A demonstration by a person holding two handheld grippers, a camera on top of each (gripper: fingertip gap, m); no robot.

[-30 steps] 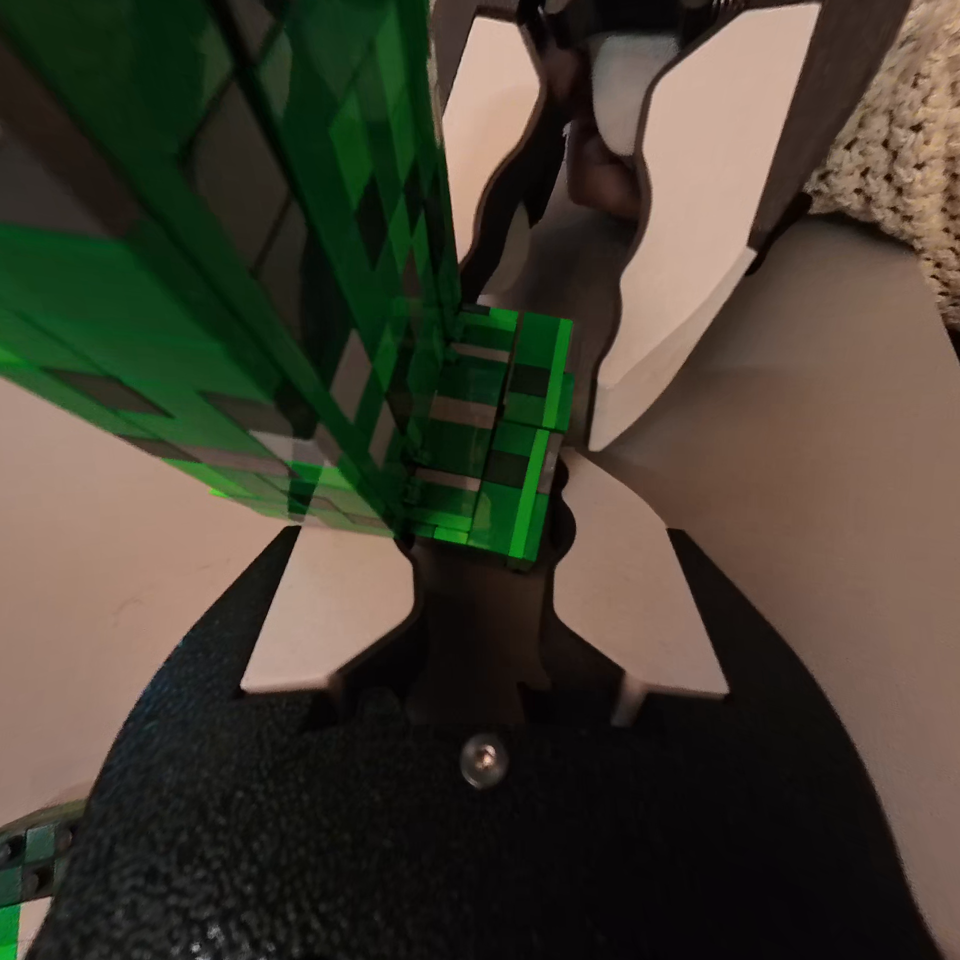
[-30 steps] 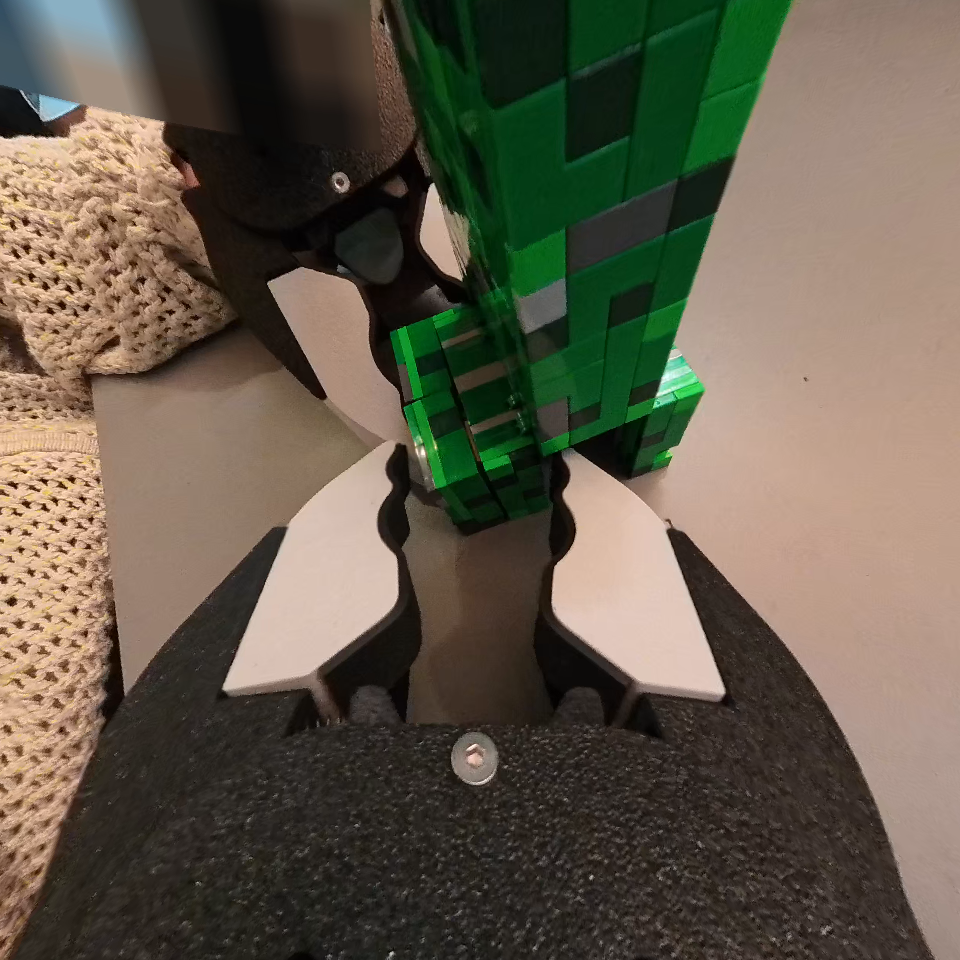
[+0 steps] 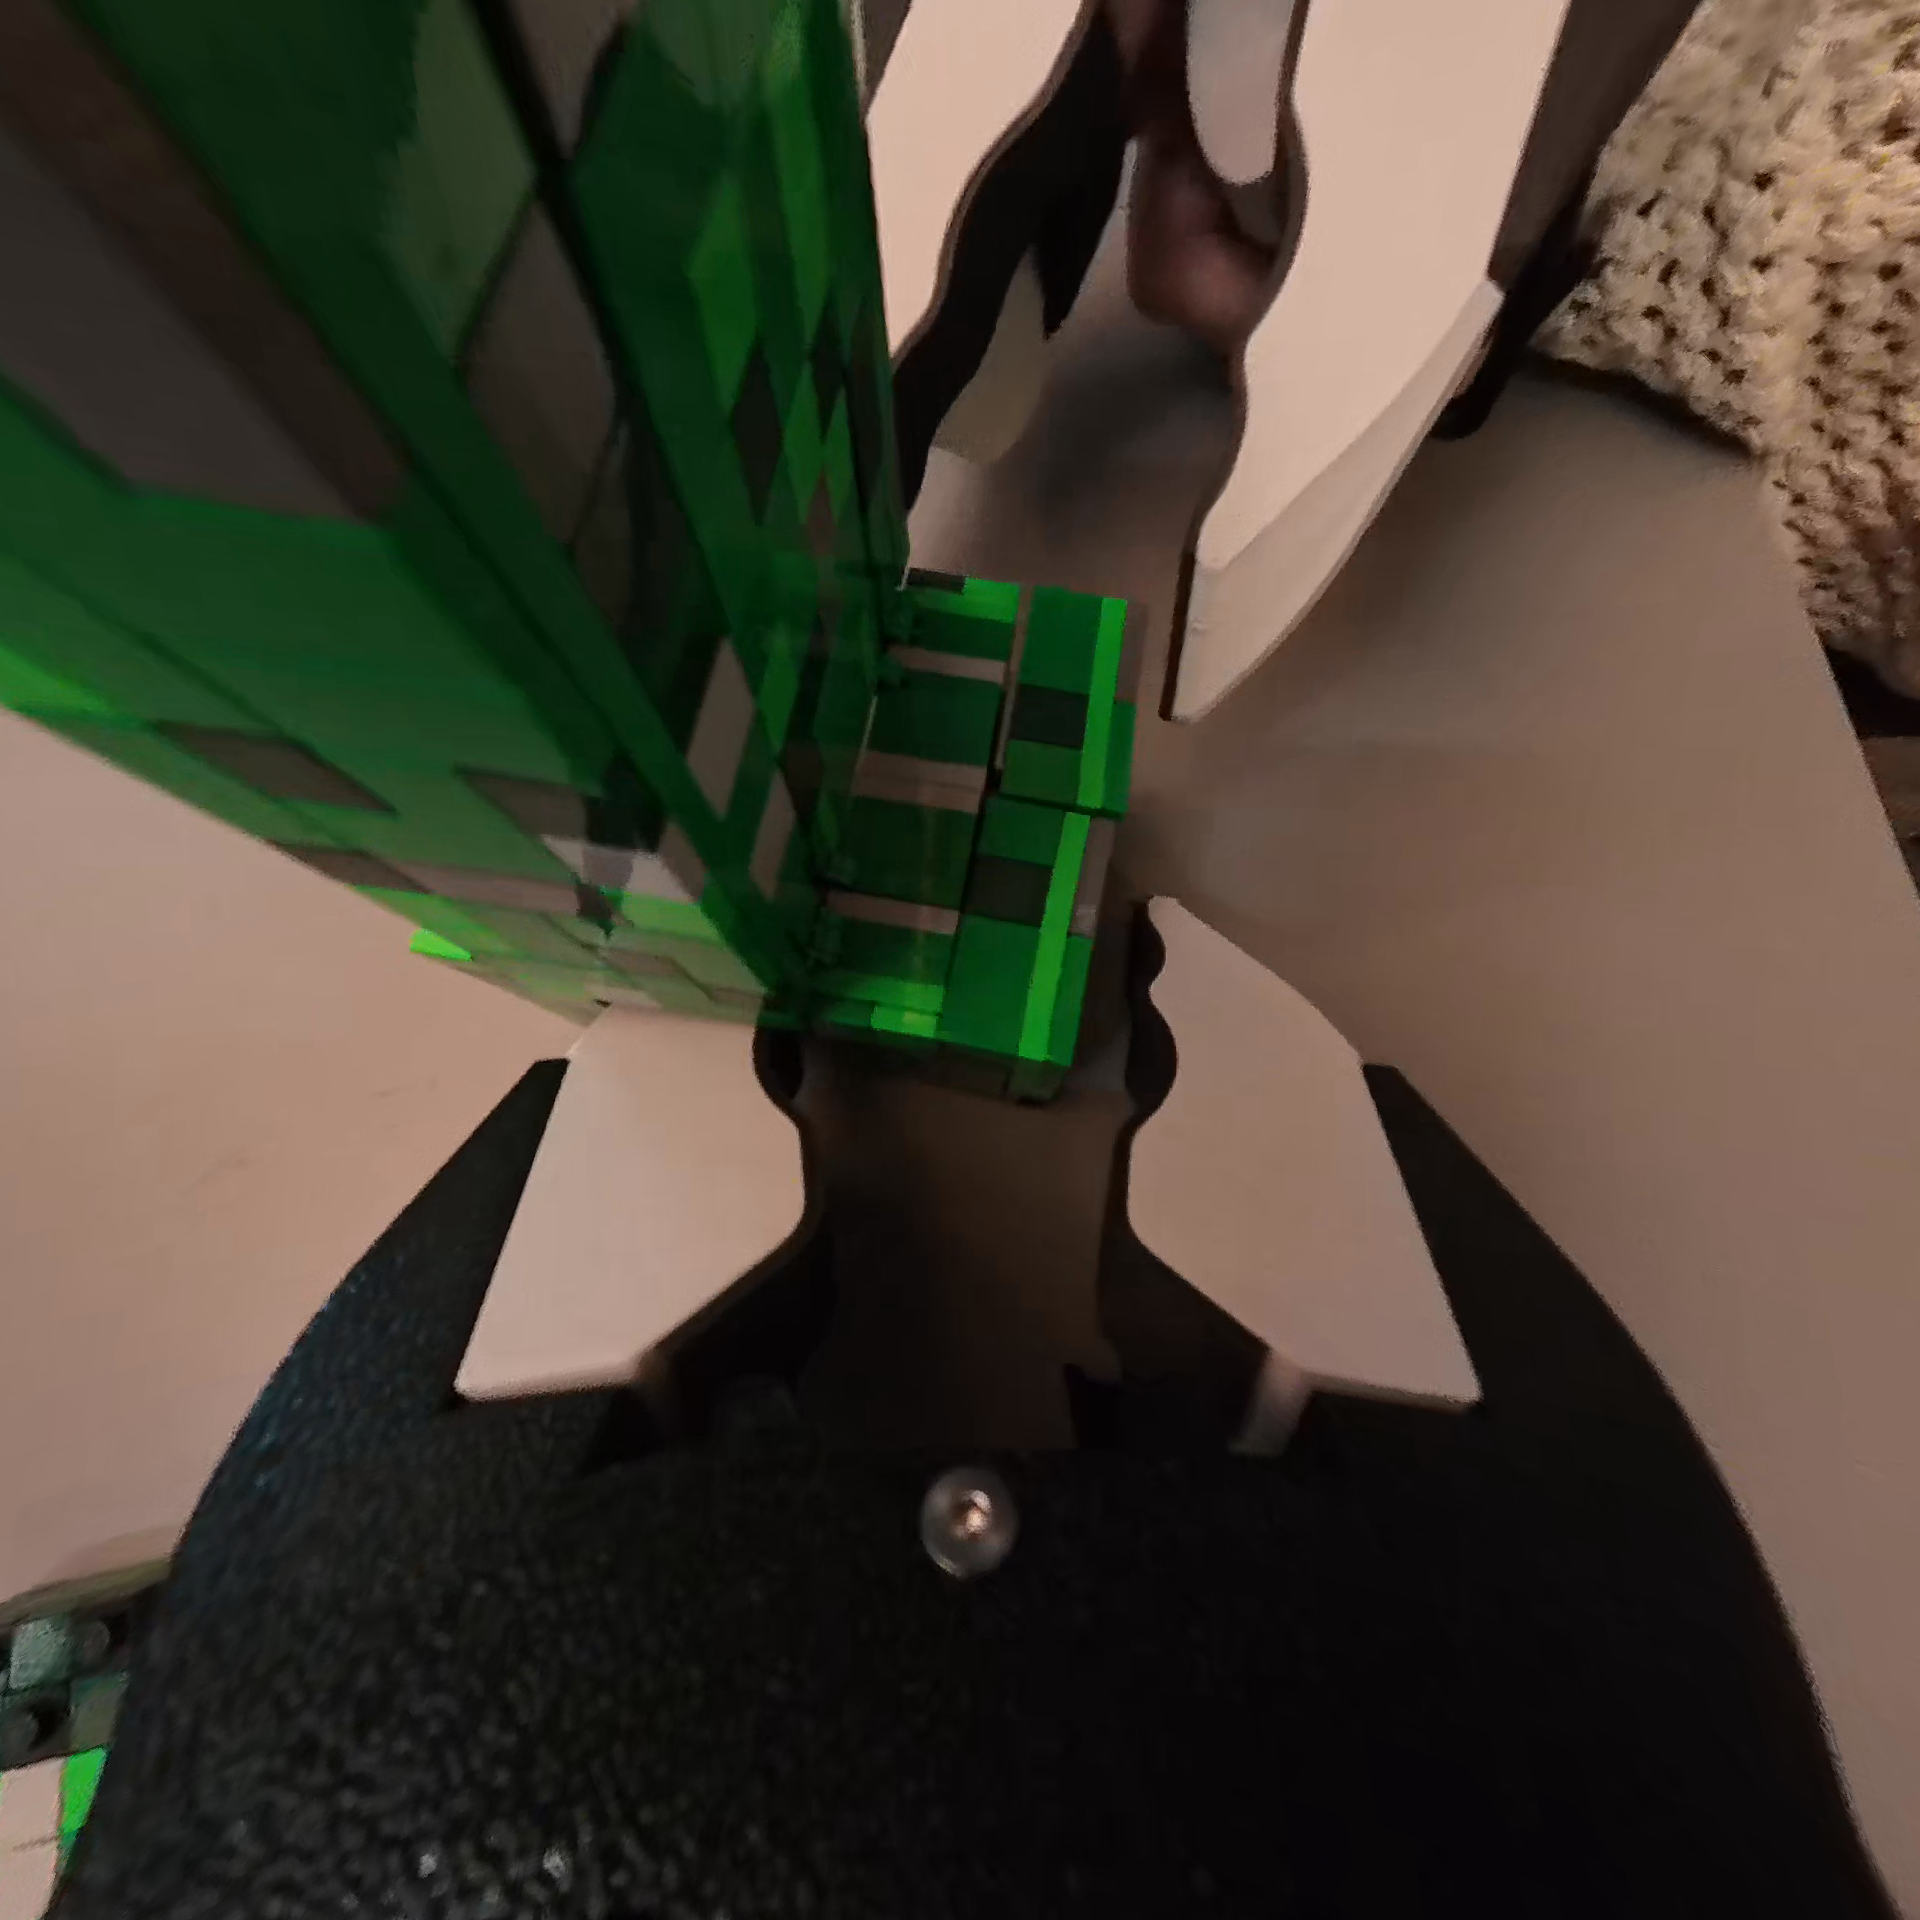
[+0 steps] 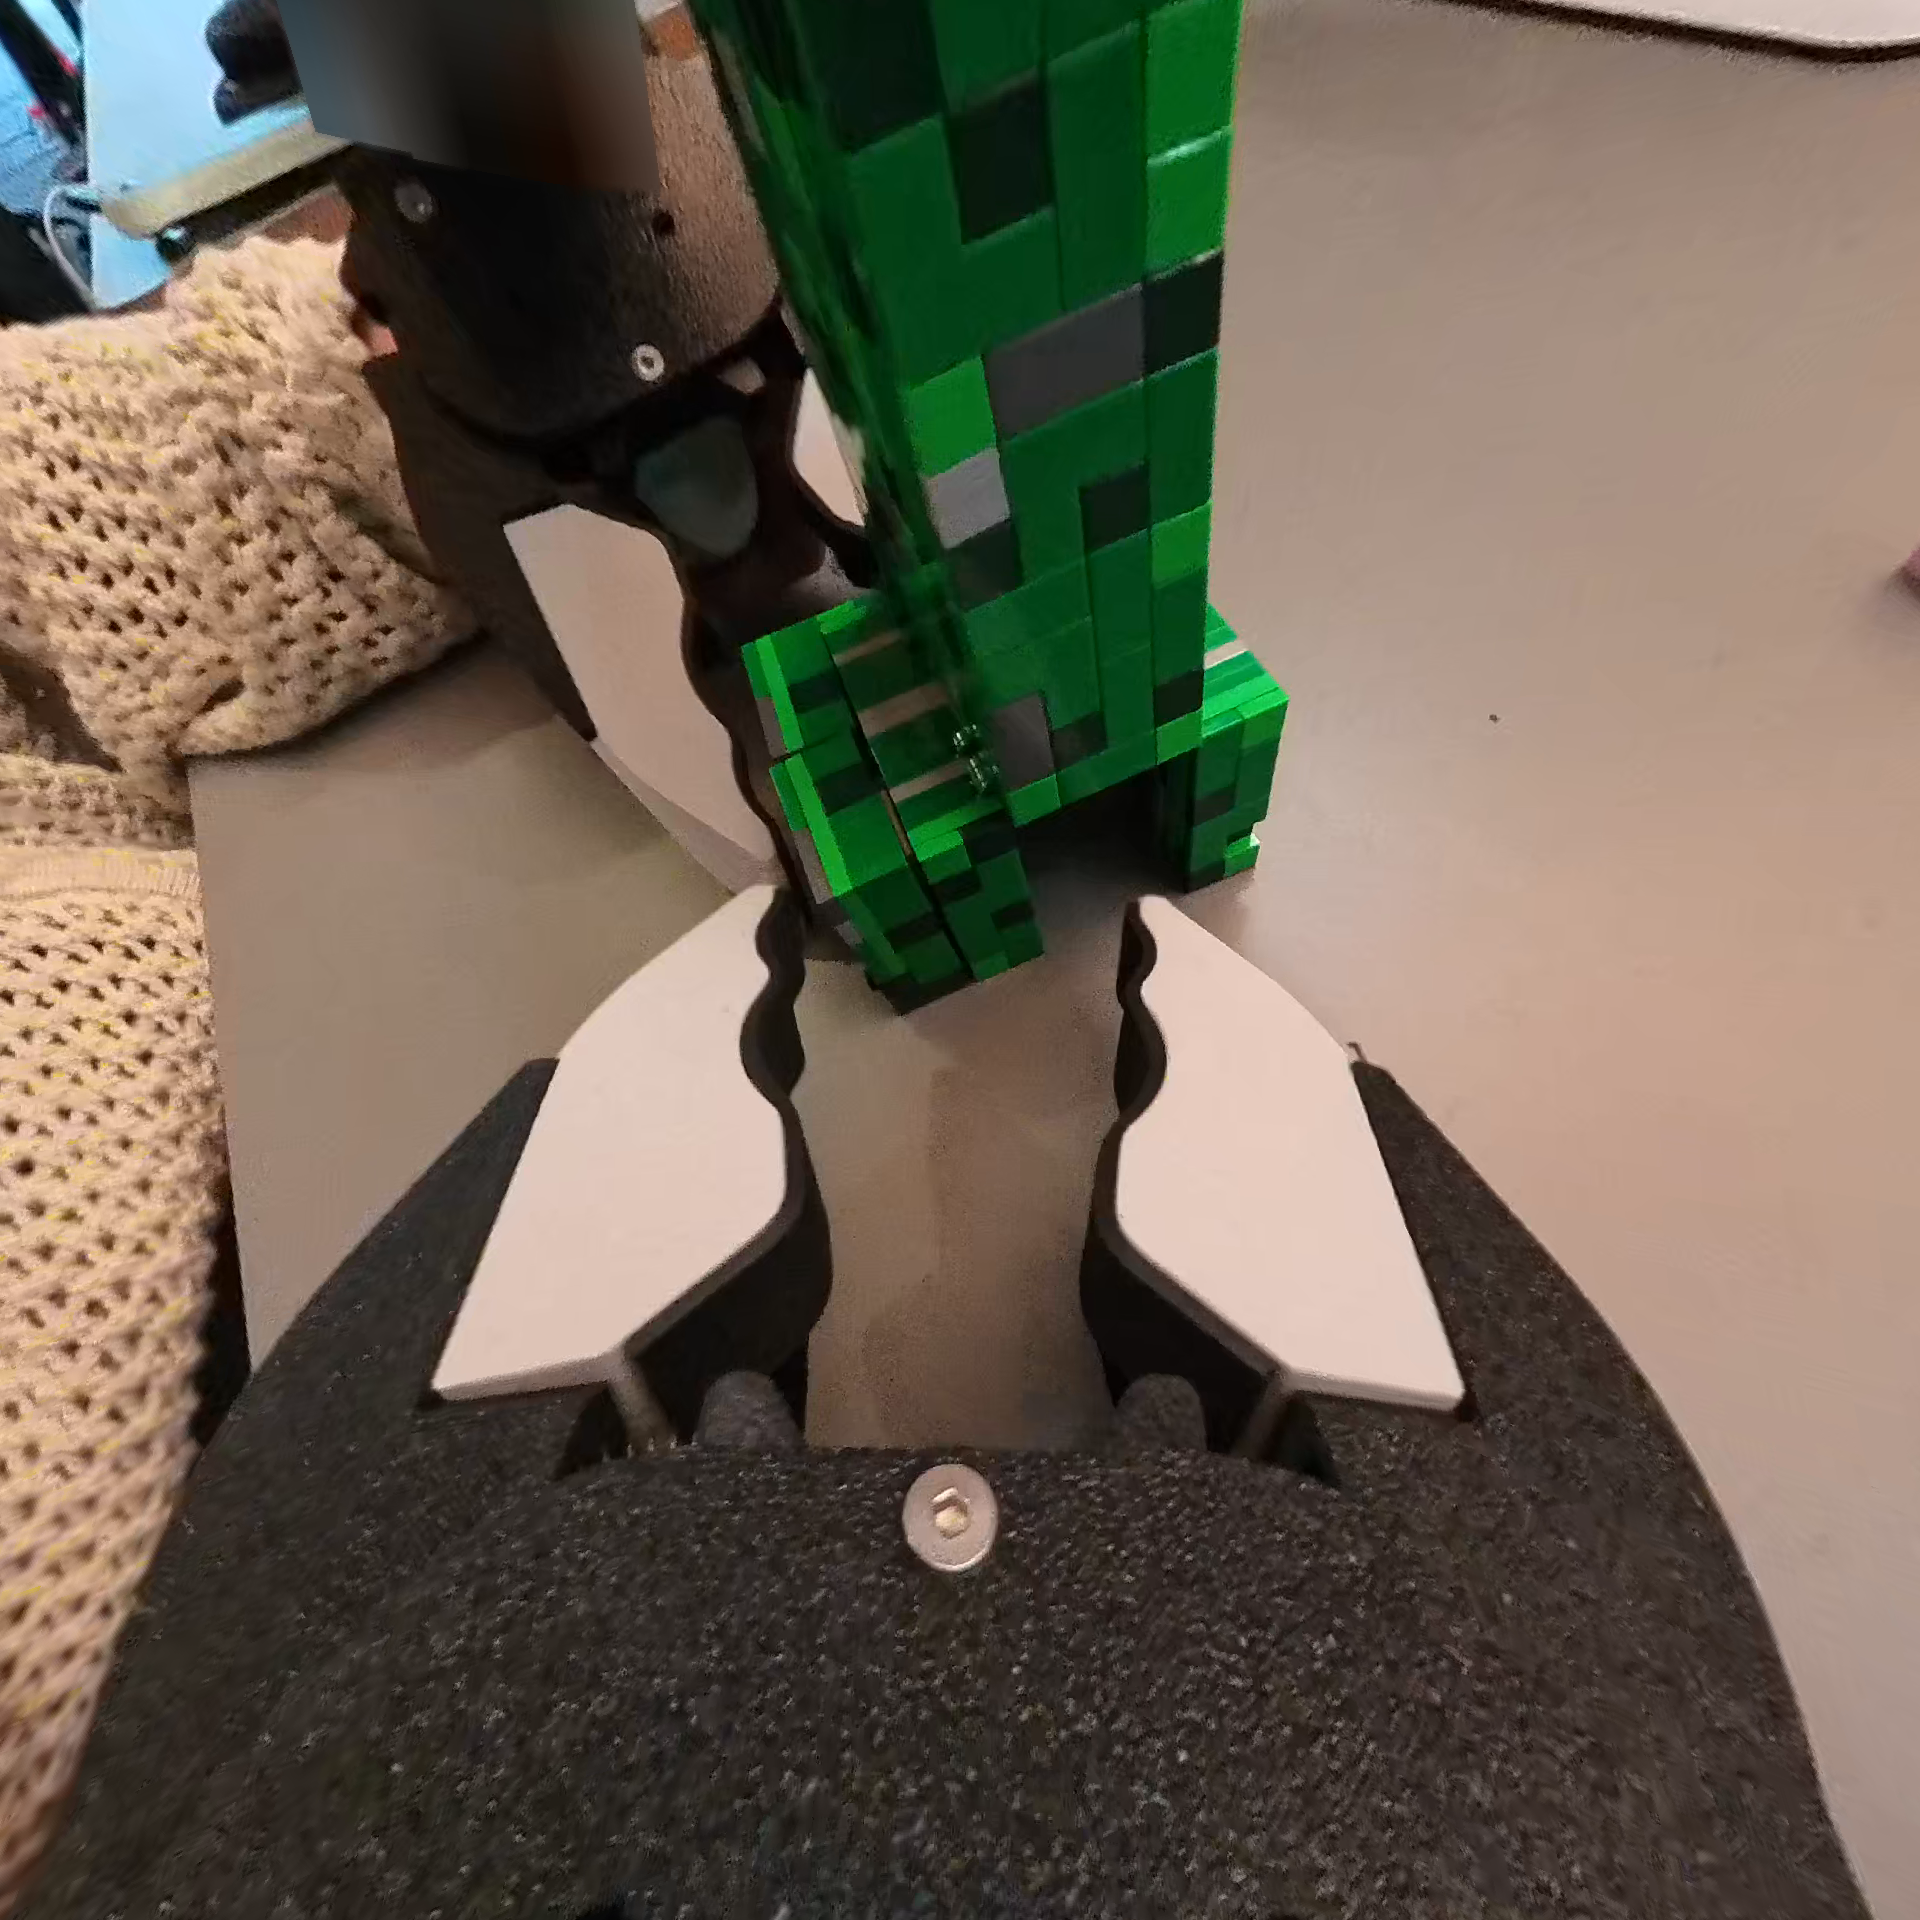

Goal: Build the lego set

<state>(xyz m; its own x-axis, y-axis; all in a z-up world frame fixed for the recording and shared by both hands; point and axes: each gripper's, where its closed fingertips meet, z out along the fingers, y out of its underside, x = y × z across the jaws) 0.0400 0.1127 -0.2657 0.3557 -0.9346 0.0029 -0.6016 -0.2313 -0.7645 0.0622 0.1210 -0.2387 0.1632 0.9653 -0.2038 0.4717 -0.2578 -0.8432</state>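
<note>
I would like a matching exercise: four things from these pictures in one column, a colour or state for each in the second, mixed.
Things:
1. lego figure
2. sweater
3. table
4. right tongs

Colour or state:
a. open
b. knitted, cream
c. green with dark and grey squares
d. plain beige

Pairs: 1-c, 2-b, 3-d, 4-a

Likely a home: plain beige tabletop point(image 4: 1558, 520), chunky cream knitted blanket point(image 4: 156, 520) heaped at its edge.
</note>
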